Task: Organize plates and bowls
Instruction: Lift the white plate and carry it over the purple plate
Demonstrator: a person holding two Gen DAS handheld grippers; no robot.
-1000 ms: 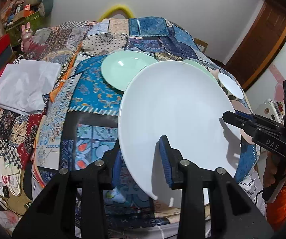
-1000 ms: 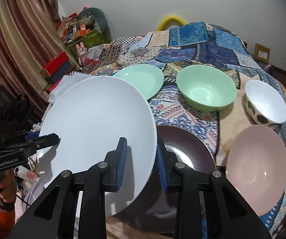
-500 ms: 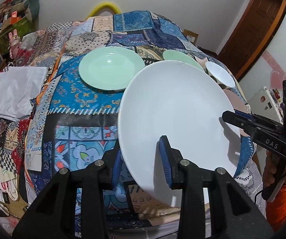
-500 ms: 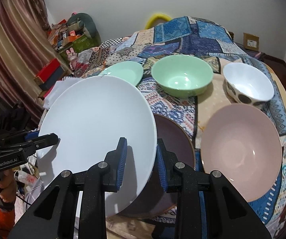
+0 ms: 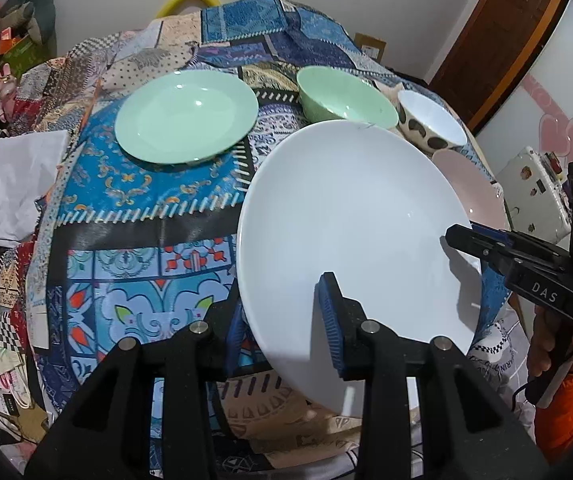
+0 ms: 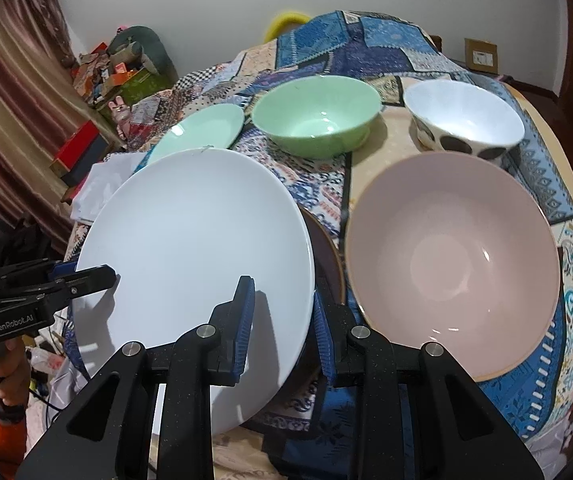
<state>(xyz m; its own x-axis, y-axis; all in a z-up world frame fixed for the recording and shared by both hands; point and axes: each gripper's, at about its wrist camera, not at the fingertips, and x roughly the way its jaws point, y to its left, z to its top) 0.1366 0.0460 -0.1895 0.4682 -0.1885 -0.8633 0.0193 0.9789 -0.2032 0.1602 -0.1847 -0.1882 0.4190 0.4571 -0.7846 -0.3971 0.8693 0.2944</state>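
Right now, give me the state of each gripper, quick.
Left gripper: closed on the rim of the white plate.
Right gripper: closed on the opposite rim of the same plate.

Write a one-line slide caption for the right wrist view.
Both grippers hold a white plate by opposite rims above a brown plate, beside pink bowl, green bowl and spotted bowl.
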